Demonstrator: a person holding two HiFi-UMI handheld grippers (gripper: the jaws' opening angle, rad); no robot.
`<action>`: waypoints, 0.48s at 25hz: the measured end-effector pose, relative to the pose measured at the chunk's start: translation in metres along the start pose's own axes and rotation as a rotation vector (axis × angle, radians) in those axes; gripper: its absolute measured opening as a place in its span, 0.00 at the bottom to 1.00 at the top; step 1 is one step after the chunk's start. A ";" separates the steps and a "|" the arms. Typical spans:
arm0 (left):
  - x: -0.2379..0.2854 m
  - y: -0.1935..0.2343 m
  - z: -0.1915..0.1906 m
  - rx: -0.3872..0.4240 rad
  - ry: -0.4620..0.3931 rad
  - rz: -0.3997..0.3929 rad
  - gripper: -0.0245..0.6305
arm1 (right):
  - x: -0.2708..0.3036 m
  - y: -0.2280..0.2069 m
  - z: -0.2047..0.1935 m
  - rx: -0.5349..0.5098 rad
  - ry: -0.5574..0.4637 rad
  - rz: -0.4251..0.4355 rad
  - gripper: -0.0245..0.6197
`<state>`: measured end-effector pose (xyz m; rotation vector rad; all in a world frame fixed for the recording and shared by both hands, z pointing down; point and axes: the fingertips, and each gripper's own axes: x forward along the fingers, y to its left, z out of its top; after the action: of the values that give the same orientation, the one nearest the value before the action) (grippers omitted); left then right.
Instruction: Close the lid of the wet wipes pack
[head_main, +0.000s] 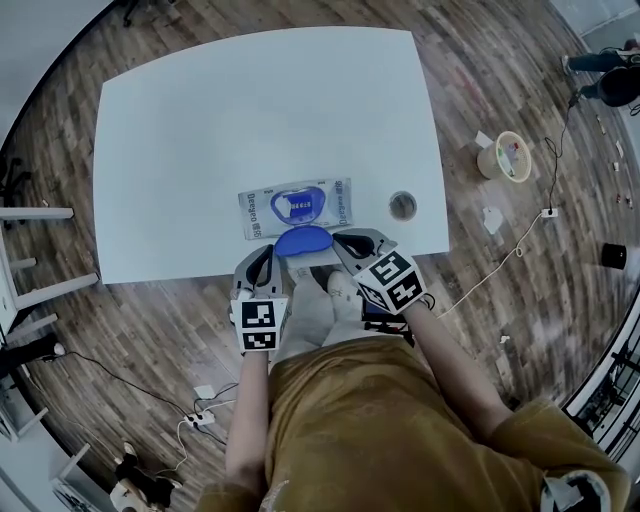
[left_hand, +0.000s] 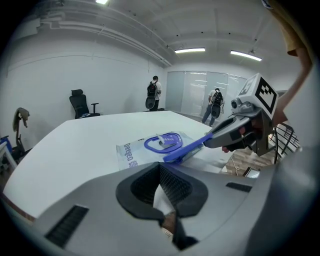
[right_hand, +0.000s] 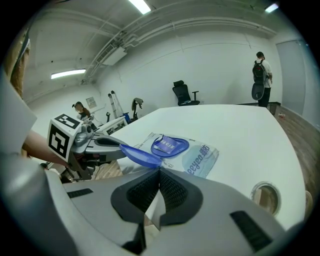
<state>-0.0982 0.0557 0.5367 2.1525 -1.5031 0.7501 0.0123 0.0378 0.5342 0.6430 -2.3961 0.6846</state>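
White table (head_main: 250, 120) under me, wide and bare-topped. Lying flat on it near the front edge is the wet wipes pack (head_main: 258, 212), its blue lid (head_main: 303, 240) flipped open toward me. A round hole (head_main: 403, 205) sits in the tabletop, right of the pack.

Strip lamps (left_hand: 190, 50) on the ceiling give bright, even light, and the white tabletop (head_main: 250, 120) carries only soft, weak shadows. All views curve strongly at the edges, and both gripper views have black corners. The left tongs (left_hand: 160, 167) and the right tongs (right_hand: 159, 172), close to the lens, look slightly blurred.
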 end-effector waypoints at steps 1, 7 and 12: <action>-0.001 -0.001 0.001 0.001 -0.003 0.000 0.03 | -0.001 0.000 0.001 0.000 -0.002 0.001 0.05; -0.004 -0.001 0.005 0.006 -0.017 0.001 0.03 | -0.001 0.002 0.004 -0.005 -0.007 0.002 0.05; -0.005 -0.002 0.006 0.008 -0.019 0.003 0.03 | -0.001 0.001 0.005 -0.007 -0.005 0.003 0.05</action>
<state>-0.0970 0.0564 0.5293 2.1695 -1.5156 0.7395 0.0103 0.0361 0.5295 0.6386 -2.4033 0.6763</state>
